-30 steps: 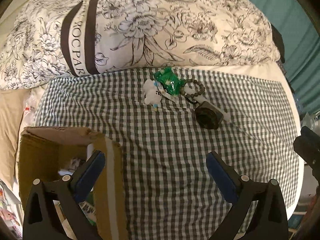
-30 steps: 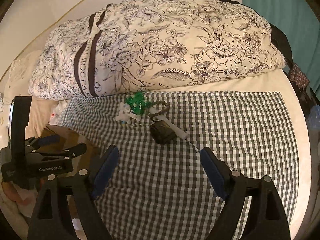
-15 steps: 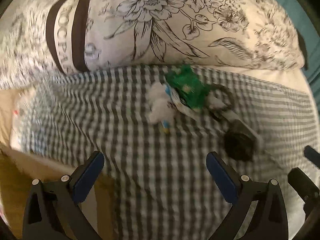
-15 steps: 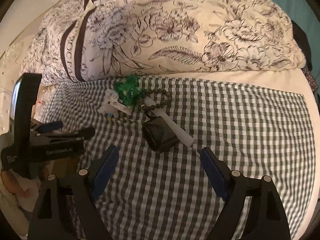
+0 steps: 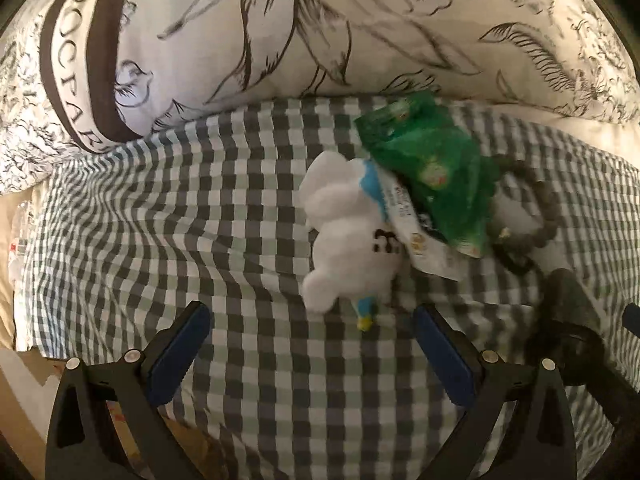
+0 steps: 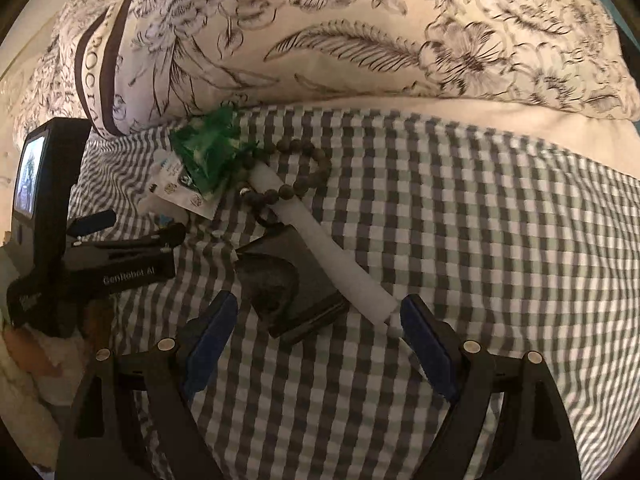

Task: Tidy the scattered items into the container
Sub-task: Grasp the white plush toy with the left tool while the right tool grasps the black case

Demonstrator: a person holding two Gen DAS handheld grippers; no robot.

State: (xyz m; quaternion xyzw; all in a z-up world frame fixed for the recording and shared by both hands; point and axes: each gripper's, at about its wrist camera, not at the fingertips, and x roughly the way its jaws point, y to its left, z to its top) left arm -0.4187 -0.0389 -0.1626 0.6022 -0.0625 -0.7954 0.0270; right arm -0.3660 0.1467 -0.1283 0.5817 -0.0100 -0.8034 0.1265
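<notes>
A flowered pillow (image 5: 320,32) lies beyond the checked cloth (image 5: 200,216) that carries the scattered things. My left gripper (image 5: 312,350) hangs wide and empty just short of the white plush toy (image 5: 348,236), which touches the green packet (image 5: 432,172). My right gripper (image 6: 316,340), equally wide, flanks the dark pouch (image 6: 288,288) and white tube (image 6: 320,248); a bead bracelet (image 6: 304,168) loops past.
</notes>
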